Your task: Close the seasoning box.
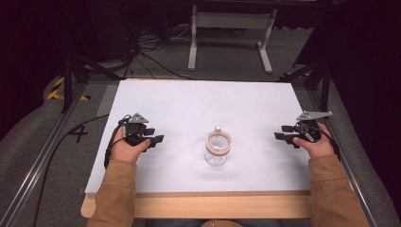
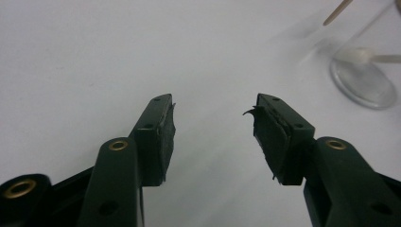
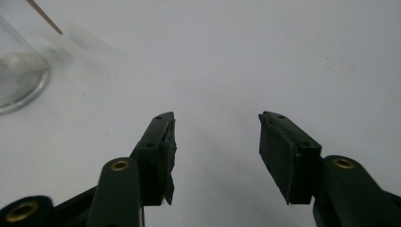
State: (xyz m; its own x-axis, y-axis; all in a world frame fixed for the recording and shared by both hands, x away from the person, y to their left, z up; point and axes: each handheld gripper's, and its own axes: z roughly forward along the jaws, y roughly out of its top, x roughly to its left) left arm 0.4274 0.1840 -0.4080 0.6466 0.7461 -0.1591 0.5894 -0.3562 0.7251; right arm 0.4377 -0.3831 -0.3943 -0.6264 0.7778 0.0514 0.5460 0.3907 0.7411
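Seen from the high view: a white table top [image 1: 189, 109] with a pale wooden front edge, filling the middle of the frame. Just below centre, a clear glass jar [image 1: 217, 150] standing upright, with a tan wooden ring round its mouth and a small white ball [image 1: 218, 128] at the far rim, whether on the rim or just behind it hard to tell. Lower left of the frame: the left gripper [image 1: 151, 136], held in a hand [image 1: 126, 149] with a tan sleeve, resting low over the table, jaws pointing toward the jar and well apart from it. Lower right: the right gripper [image 1: 283, 132], grey three-cornered plate on top, likewise held and aimed inward at the jar, also well apart. In the left gripper view, black jaws spread wide, nothing between them, worn pads with frayed edges, bare white surface beneath; the jar's glass base [image 2: 363, 82] blurred at upper right. In the right gripper view, jaws equally wide and empty, the jar [image 3: 19, 71] at upper left with a thin wooden stick [image 3: 45, 16] slanting above it.
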